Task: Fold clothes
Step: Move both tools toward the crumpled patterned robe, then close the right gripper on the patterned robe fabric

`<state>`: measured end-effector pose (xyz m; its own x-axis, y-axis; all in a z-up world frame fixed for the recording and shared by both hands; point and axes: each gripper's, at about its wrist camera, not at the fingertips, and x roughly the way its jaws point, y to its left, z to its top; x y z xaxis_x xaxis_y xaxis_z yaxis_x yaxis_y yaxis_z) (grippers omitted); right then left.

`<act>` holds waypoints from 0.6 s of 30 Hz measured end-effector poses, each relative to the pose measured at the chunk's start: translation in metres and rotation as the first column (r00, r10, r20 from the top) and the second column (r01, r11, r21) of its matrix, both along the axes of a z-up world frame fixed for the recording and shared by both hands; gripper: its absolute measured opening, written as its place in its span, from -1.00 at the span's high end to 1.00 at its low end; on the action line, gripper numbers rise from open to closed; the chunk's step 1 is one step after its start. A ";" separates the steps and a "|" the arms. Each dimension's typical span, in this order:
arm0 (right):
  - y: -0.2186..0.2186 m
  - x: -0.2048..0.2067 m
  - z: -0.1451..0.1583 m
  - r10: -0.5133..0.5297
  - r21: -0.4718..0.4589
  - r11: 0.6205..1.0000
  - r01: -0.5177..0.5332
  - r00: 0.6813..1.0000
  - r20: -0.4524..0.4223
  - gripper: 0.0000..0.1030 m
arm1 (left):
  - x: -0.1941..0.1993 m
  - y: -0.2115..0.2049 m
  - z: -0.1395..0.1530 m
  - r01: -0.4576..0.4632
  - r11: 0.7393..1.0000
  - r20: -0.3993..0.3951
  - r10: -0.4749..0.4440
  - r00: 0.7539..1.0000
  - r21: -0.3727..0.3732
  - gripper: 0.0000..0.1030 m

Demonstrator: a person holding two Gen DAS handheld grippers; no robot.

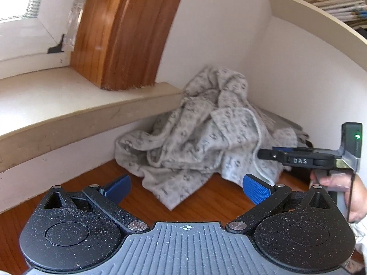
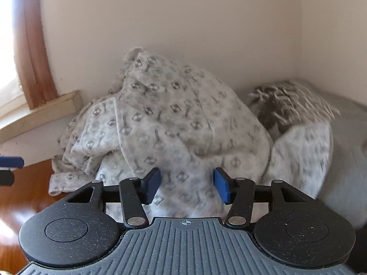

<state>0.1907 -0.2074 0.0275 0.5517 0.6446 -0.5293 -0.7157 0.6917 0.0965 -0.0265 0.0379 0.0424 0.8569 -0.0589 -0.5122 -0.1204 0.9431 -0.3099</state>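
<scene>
A crumpled pale grey garment (image 1: 195,133) with a small dark print is heaped in the corner of a wooden table (image 1: 206,204). My left gripper (image 1: 187,190) is open wide, just short of the garment's near edge, with nothing between its blue pads (image 1: 258,191). The right gripper (image 1: 262,154) comes in from the right, seen side-on over the heap's right part. In the right wrist view the garment (image 2: 172,119) fills the middle. My right gripper (image 2: 187,184) is open, its pads (image 2: 221,185) either side of a fold of the cloth.
A dark patterned cloth (image 2: 286,105) and a plain grey one (image 2: 344,160) lie behind the heap on the right. White walls close the corner. A beige window sill (image 1: 68,114) and wooden frame (image 1: 119,34) run along the left. A hand (image 1: 339,183) holds the right gripper.
</scene>
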 end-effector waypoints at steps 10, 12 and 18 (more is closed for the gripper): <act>-0.008 0.009 0.015 0.110 -0.025 0.994 -0.109 0.993 0.041 0.13 | 0.019 -0.010 -0.005 -0.019 0.998 0.051 0.022 0.998 -0.060 -0.85; -0.008 0.002 0.014 0.114 0.001 0.993 -0.114 0.992 0.044 0.13 | 0.016 -0.014 -0.005 -0.001 0.999 0.056 0.004 0.998 -0.048 -0.78; -0.007 -0.027 0.004 0.109 -0.003 0.994 -0.109 0.992 0.065 0.07 | 0.014 -0.017 0.000 0.061 0.998 0.047 -0.061 0.997 -0.002 -0.29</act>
